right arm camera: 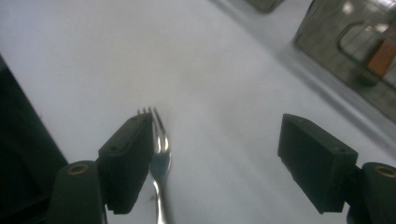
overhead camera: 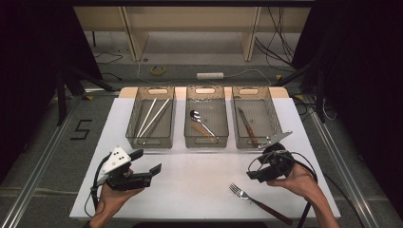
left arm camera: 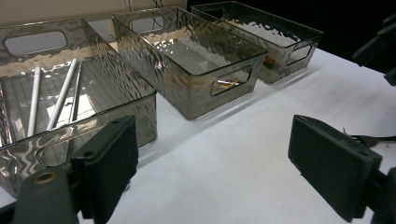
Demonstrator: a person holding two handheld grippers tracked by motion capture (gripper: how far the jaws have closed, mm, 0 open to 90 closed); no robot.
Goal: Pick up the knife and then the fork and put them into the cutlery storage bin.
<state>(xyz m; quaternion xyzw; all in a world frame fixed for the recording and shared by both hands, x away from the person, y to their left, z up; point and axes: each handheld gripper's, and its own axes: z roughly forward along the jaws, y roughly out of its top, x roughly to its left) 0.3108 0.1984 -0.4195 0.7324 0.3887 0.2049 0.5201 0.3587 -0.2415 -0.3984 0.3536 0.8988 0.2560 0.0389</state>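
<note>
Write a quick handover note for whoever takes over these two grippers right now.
Left gripper: open, empty, parked at the white table's near left.
Right gripper: open, empty, over the silver fork with the dark handle, which lies loose on the table.
Three clear smoky plastic bins: left bin has white chopsticks, middle bin a spoon, right bin a brown-handled knife.
Left to do: grasp the fork and probably bin it.

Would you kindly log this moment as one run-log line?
right tool: open above fork, not gripping | left tool: open, empty | fork: lying on white table | bins: three, holding cutlery
</note>
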